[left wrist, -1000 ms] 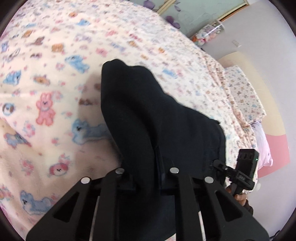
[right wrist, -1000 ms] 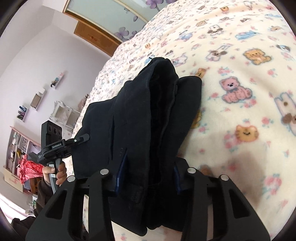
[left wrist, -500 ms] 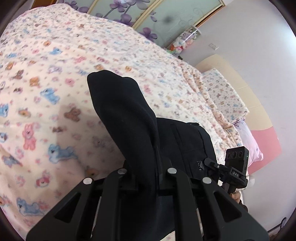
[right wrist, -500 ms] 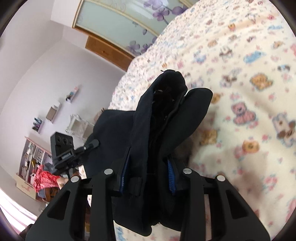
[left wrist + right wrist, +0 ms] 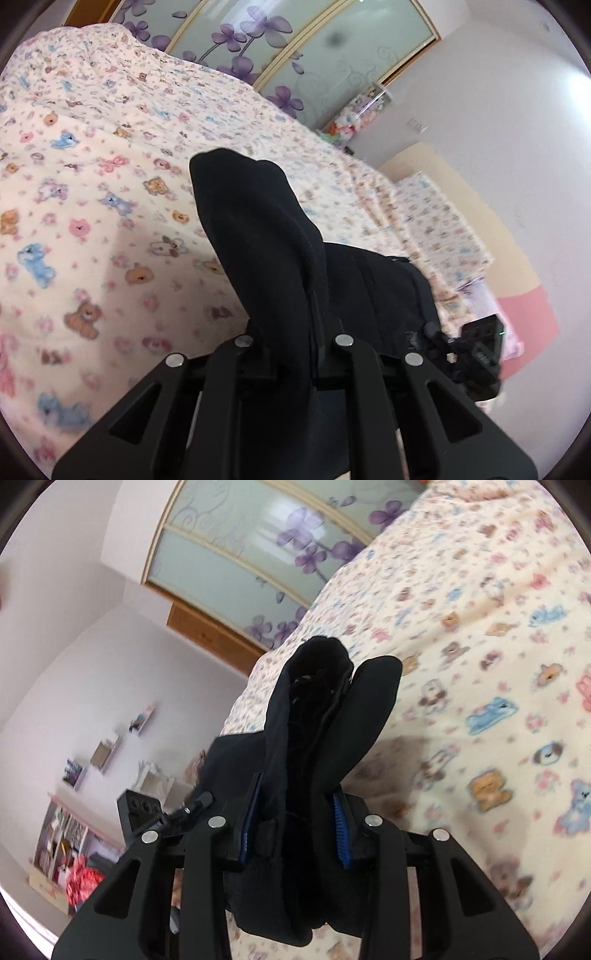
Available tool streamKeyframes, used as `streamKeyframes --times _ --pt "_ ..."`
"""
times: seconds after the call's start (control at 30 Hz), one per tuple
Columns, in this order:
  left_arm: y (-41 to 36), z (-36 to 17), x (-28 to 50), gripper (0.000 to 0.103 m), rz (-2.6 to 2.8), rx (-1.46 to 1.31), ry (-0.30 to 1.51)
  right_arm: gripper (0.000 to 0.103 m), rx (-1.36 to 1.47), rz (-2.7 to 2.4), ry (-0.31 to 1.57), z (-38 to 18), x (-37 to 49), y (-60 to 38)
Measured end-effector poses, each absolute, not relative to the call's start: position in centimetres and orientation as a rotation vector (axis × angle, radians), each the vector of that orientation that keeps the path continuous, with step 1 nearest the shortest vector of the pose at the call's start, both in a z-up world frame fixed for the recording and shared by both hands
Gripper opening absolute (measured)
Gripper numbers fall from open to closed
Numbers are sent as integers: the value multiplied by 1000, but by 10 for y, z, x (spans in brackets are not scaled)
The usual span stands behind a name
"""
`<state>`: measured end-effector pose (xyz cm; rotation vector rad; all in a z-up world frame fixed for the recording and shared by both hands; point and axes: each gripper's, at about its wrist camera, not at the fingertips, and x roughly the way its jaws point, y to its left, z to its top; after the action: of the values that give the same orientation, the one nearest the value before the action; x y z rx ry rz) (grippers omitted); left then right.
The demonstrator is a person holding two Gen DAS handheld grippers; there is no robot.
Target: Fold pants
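1. Gripping a thick fold of the black pants (image 5: 258,236), the left gripper (image 5: 295,350) has its jaws pressed almost together on the cloth.
2. The fold stands up ahead of the left fingers, and the rest of the pants stretches to their right, above the teddy-bear blanket (image 5: 92,184).
3. The right gripper (image 5: 295,827) clamps a bulkier bundle of the same pants (image 5: 332,709) between its blue pads (image 5: 341,834), and the jaws are closing a little more.
4. From the bundle the cloth runs to the left of the right gripper, toward the other gripper.
5. Beyond both tools there is a wardrobe door with purple flowers (image 5: 258,546).
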<state>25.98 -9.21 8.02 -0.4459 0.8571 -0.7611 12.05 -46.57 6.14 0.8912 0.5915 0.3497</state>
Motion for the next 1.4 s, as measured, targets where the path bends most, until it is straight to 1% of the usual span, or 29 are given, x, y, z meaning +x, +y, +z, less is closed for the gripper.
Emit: streamKeyframes --times 0.1,0.17,0.27,0.3,0.33,0.37,0.4,0.43,0.47,0.5,0.57,0.67,0.7,0.8,0.87,0.97,1.03,1.07,1.1,1.13,1.23,1.3,1.37,1.4 --pt "-109 50 268 12 -716 -388 892 33 918 292 625 36 127 -478" --pt "-110 32 271 13 -665 -378 884 33 903 233 668 15 130 -480" --pt "-103 15 276 19 -642 -398 883 35 936 214 670 -8 127 -485" --pt "-103 12 276 24 -627 -377 881 36 925 206 668 -9 126 -484" --pt "-104 10 275 33 -599 -341 877 41 910 193 671 -8 125 -482" --pt "-102 9 273 38 -573 -326 868 48 892 179 679 -6 125 -480" --pt "-98 9 271 57 -533 -317 855 51 868 162 690 -4 124 -477" --pt "-93 11 269 81 -496 -314 846 51 828 142 698 0 123 -474" --pt "-81 15 264 90 -431 -326 811 51 793 132 700 3 120 -472" --pt "-72 18 262 95 -399 -334 787 52 764 123 701 7 117 -471" --pt "-48 33 251 95 -319 -344 714 53 704 62 675 17 104 -472" --pt "-36 61 225 98 -271 -312 601 53 565 -5 552 45 81 -461" --pt "-42 69 215 101 -286 -280 582 53 536 10 522 53 78 -454" --pt "-85 83 187 101 -381 -135 581 53 440 53 479 72 76 -421" --pt "-112 82 177 101 -428 -86 600 53 370 73 476 75 76 -400" --pt "-142 67 171 101 -436 -15 623 53 320 60 522 64 81 -381" --pt "-154 49 174 101 -417 20 669 56 300 9 639 44 90 -380" --pt "-161 31 178 101 -393 53 717 56 293 -5 721 27 98 -380" --pt "-166 17 179 101 -374 89 742 56 283 -10 745 17 100 -380" --pt "-173 -2 179 101 -355 149 758 56 257 -19 729 8 98 -379" --pt "-169 -10 176 101 -348 129 726 56 219 -42 699 4 95 -373" --pt "-170 -11 177 101 -344 130 726 60 211 -44 690 5 93 -371" --pt "-171 -11 175 101 -345 132 723 75 211 -19 676 7 88 -368" --pt "-170 -10 173 101 -348 128 724 79 206 -1 669 9 88 -367"
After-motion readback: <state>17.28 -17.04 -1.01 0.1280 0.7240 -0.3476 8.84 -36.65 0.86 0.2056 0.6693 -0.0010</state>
